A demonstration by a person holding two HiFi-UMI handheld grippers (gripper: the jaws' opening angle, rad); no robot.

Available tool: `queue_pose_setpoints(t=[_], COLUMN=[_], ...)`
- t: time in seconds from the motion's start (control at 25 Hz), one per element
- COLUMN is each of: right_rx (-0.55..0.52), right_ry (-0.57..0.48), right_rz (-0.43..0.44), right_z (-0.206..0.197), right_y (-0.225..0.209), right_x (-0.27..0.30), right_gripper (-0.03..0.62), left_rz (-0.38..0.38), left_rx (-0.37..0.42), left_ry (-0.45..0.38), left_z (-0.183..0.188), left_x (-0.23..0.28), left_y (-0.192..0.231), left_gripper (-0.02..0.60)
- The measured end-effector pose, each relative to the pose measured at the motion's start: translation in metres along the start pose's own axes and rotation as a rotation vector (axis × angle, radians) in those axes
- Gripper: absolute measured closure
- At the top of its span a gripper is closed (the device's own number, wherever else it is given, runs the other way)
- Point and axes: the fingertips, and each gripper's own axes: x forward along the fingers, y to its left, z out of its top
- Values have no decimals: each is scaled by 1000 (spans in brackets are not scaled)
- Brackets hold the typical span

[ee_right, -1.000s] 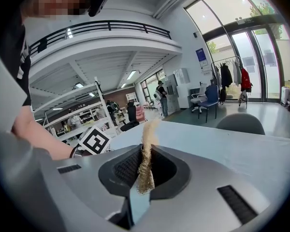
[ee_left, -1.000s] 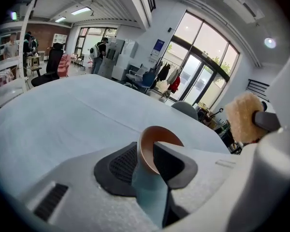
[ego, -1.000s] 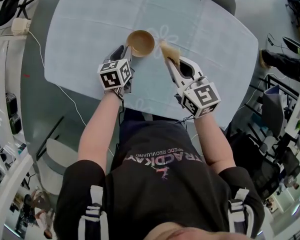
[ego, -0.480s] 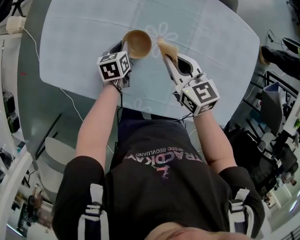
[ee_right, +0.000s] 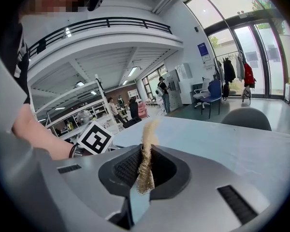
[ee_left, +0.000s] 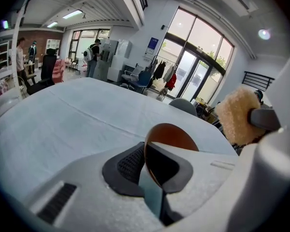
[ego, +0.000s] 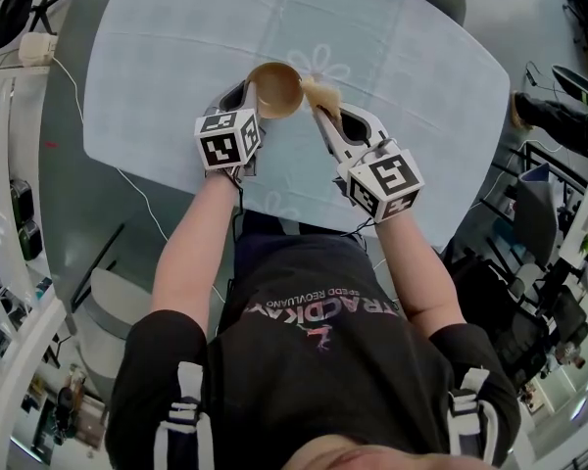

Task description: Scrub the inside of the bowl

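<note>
The left gripper (ego: 247,98) pinches the left rim of the brown round wooden bowl (ego: 276,88), its fingers pressed onto the wall. The tan fibrous scrubbing pad (ego: 318,93), clamped edge-on in the right gripper (ego: 321,108) fingers, sits just beside the bowl's right rim, outside the cavity. The next move is probably leftward, into the bowl.

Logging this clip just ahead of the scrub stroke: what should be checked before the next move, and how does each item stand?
1. Left gripper shut on the bowl at its rim: ok.
2. Right gripper shut on the scrubbing pad: ok.
3. Bowl's inside open and free of other things: ok.
4. Scrubbing pad inside the bowl: not ok, it sits beside the rim, outside.
5. Bowl resting on the tablecloth or lifted: cannot tell.
</note>
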Motion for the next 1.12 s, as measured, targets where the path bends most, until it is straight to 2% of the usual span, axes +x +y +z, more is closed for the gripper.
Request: queue_pose_setpoints(t=[0.16, 0.52, 0.72, 0.88, 1.12], right_rx=[-4, -59, -61, 47, 262], right_ry=[27, 151, 199, 174, 126], right_rz=[13, 30, 1, -38, -80], right_z=[-4, -20, -26, -24, -21], right_y=[8, 29, 29, 21, 13], right_x=[7, 21, 23, 18, 8], right_gripper=[562, 562, 562, 562, 562], left_rz=[-16, -43, -31, -11, 41], left_rx=[105, 459, 601, 625, 570], left_ry=[-51, -147, -188, -214, -299], left_z=[13, 32, 34, 31, 37], left_x=[-16, -57, -76, -90, -110], left_y=[-18, -75, -93, -92, -97], left_gripper=[554, 554, 554, 554, 552])
